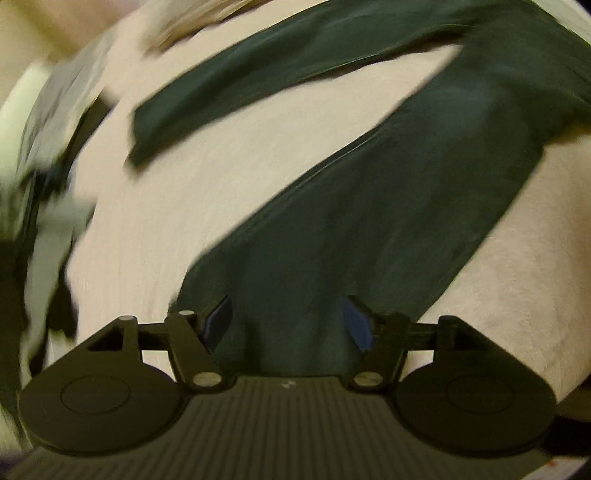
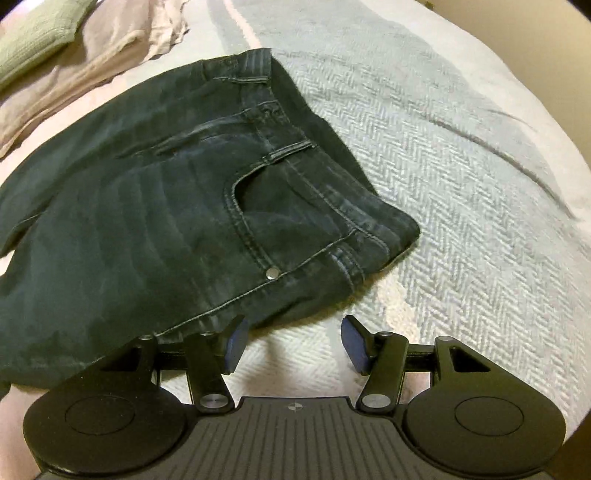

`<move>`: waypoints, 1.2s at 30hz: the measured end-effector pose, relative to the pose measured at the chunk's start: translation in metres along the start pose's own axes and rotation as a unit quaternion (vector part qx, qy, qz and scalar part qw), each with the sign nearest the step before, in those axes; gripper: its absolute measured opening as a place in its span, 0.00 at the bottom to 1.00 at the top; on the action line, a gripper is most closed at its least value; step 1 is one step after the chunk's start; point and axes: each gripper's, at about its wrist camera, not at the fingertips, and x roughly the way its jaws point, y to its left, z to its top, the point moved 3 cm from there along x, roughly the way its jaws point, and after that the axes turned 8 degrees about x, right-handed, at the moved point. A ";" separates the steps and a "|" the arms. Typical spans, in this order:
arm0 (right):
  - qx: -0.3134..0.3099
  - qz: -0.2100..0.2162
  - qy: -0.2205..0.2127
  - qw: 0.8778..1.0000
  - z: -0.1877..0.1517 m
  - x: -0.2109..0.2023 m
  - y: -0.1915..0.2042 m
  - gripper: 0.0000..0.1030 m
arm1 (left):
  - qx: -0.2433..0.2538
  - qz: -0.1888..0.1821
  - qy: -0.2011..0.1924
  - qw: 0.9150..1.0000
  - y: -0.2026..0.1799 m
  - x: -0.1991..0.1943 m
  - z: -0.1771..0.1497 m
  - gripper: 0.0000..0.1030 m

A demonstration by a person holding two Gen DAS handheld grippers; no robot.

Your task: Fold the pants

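Observation:
Dark jeans lie spread on a bed. In the left wrist view, which is motion-blurred, two legs fan out across a pale cover, and the nearer leg's hem end runs between the fingers of my left gripper, whose jaws stand wide apart. In the right wrist view the waist end of the jeans lies flat, with belt loops, a pocket opening and a rivet showing. My right gripper is open just in front of the waistband's near corner, over bare blanket, with nothing between its fingers.
A grey-white herringbone blanket covers the bed to the right of the jeans. A green knitted cloth and pinkish rumpled fabric lie at the back left. Blurred greyish clothing sits at the left edge of the left wrist view.

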 end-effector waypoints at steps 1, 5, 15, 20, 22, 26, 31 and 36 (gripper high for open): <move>-0.003 0.001 0.001 1.000 -0.002 0.004 0.001 0.52 | -0.034 0.003 0.005 0.999 0.010 0.002 -0.008 0.61; -0.021 -0.012 0.000 1.000 -0.022 0.009 0.018 0.52 | -0.180 -0.012 0.005 0.984 0.057 0.019 -0.037 0.61; -0.044 -0.006 0.001 0.999 -0.080 0.008 0.100 0.52 | -0.382 -0.192 -0.062 0.902 0.136 0.082 -0.066 0.60; -0.046 0.004 -0.001 0.999 -0.101 0.008 0.137 0.52 | -0.362 -0.226 -0.081 0.901 0.142 0.076 -0.061 0.12; -0.050 0.012 -0.006 0.999 -0.104 0.005 0.151 0.52 | -0.337 -0.188 -0.120 0.915 0.153 0.053 -0.050 0.12; -0.076 0.030 -0.022 0.996 -0.108 -0.004 0.180 0.52 | -0.363 -0.149 -0.148 0.908 0.194 0.047 -0.039 0.16; -0.114 0.039 -0.032 0.992 -0.114 -0.009 0.200 0.52 | -0.354 -0.071 -0.085 0.929 0.210 0.064 -0.041 0.25; -0.114 0.036 -0.033 0.992 -0.116 -0.013 0.191 0.52 | -0.241 -0.027 -0.082 0.967 0.180 0.034 -0.054 0.25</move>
